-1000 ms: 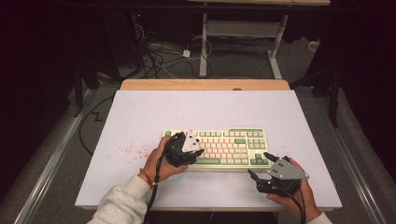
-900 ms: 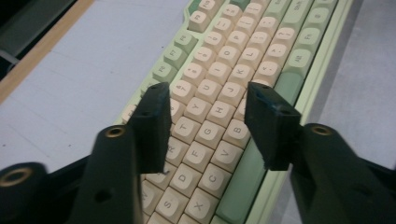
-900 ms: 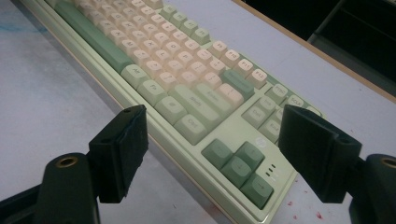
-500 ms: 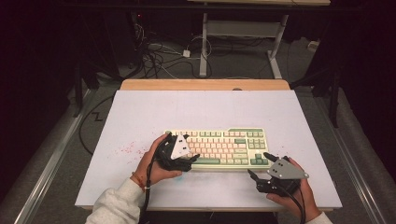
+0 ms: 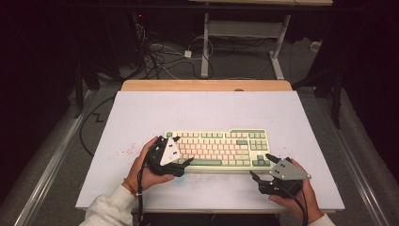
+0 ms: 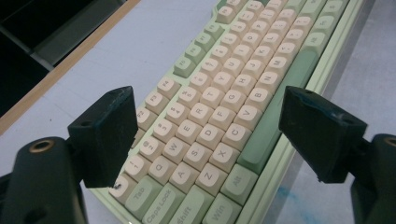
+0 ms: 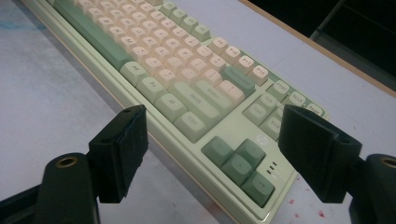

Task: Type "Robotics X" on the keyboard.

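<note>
**Both grippers open at the keyboard's near corners**

Keyboard (image 5: 219, 149) lies flat on the white table (image 5: 141, 113), a bit right of centre and towards the near edge, long side parallel to that edge. Green case, cream letter keys, green modifiers and space bar.

Left gripper (image 5: 181, 162): at the keyboard's left end, jaws pointing right along the near-left corner. Jaws have just been opening and now stand wide. From the left gripper view (image 6: 205, 140) the left-hand key block (Tab, Caps Lock, Shift, Q/A/Z rows) sits in the gap between the pads, but the pads are clear of it on both sides, so no grip. One pad hangs over the keyboard's far-left edge, the other over the front rim by the space bar. Whether either tip rests on the case, can't tell.

Right gripper (image 5: 261, 167): just off the keyboard's near-right corner, over bare table, jaws pointing up-left at it. Spread wide, holding nothing. The right gripper view (image 7: 212, 149) looks along the keyboard from the arrow-key corner; pads flank that corner without touching.

Faint red specks (image 5: 124, 151) on the table left of the left hand (image 5: 146, 172).
</note>
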